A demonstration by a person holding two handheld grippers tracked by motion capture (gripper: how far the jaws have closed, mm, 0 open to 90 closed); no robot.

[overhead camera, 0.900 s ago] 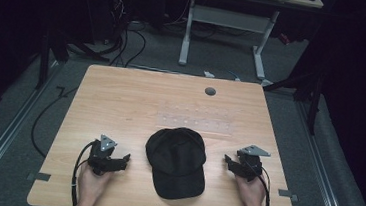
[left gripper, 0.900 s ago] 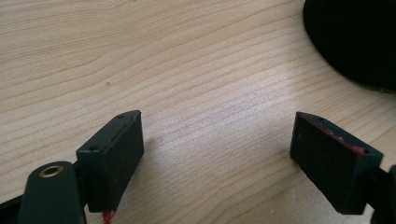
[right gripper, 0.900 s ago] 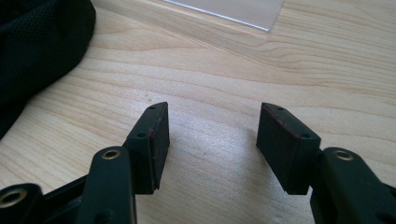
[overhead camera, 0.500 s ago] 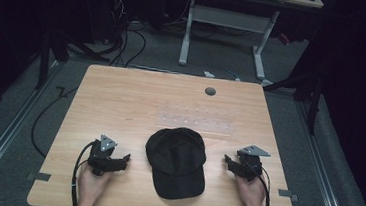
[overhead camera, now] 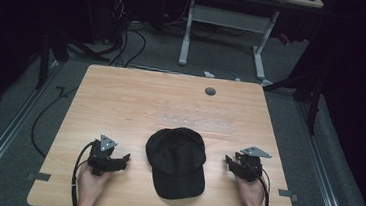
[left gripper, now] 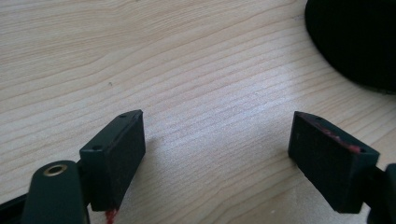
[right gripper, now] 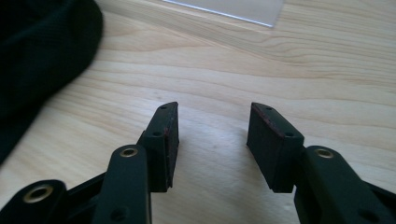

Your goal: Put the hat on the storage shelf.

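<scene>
Cap: black cap (overhead camera: 178, 160) lies flat on the table (overhead camera: 121, 102), low and centre in the high view, brim toward the bottom edge, crown toward the middle.
Left gripper: left gripper (overhead camera: 115, 160) sits at lower left of the high view, jaws spread wide with nothing between them, only bare wood in the left gripper view.
Right gripper: right gripper (overhead camera: 233, 163) sits at lower right, jaws parted less widely and also empty.
Cap from the grippers: a dark edge of the cap fills the upper right corner of the left gripper view and the upper left of the right gripper view; each gripper is near it, not touching.
Farther out: a clear strip (overhead camera: 194, 122) lies beyond the crown; a round grommet (overhead camera: 210, 91) sits near the far edge.
Change: nothing has shifted over the last second; both grippers and the cap are where they were.
Meaning: judged as a pause before any grasp; no step on the cap has begun.
</scene>
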